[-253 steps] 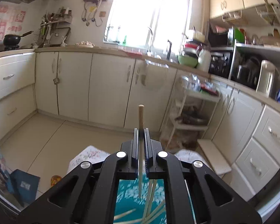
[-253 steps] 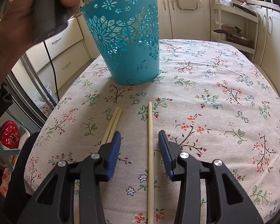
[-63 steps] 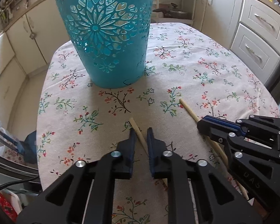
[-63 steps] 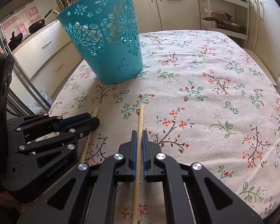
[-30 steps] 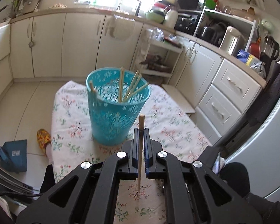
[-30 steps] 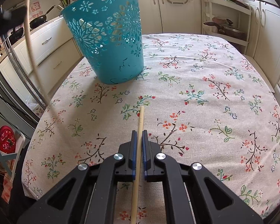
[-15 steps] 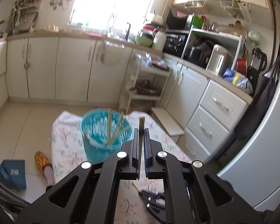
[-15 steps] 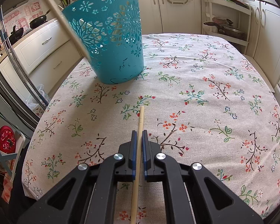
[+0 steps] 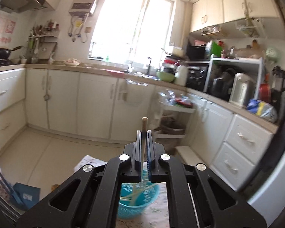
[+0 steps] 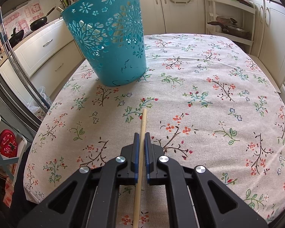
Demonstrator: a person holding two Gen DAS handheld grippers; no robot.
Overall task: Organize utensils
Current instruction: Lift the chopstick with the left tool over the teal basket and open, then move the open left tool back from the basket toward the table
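My left gripper is shut on a wooden chopstick that stands upright between its pads, high above the teal cut-out basket. Under the jaws that basket shows several chopsticks inside it. In the right wrist view the teal basket stands at the far left of the flowered tablecloth. My right gripper is shut on another chopstick, which lies low over the cloth and points toward the basket.
Cream kitchen cabinets and a counter with appliances ring the room. A white trolley with a pan stands beyond the table's far edge. A metal rail and a red item sit left of the table.
My left gripper has risen and tipped up with its chopstick, so the basket slid from mid-view to beneath the jaws. The right gripper and its chopstick have kept still.
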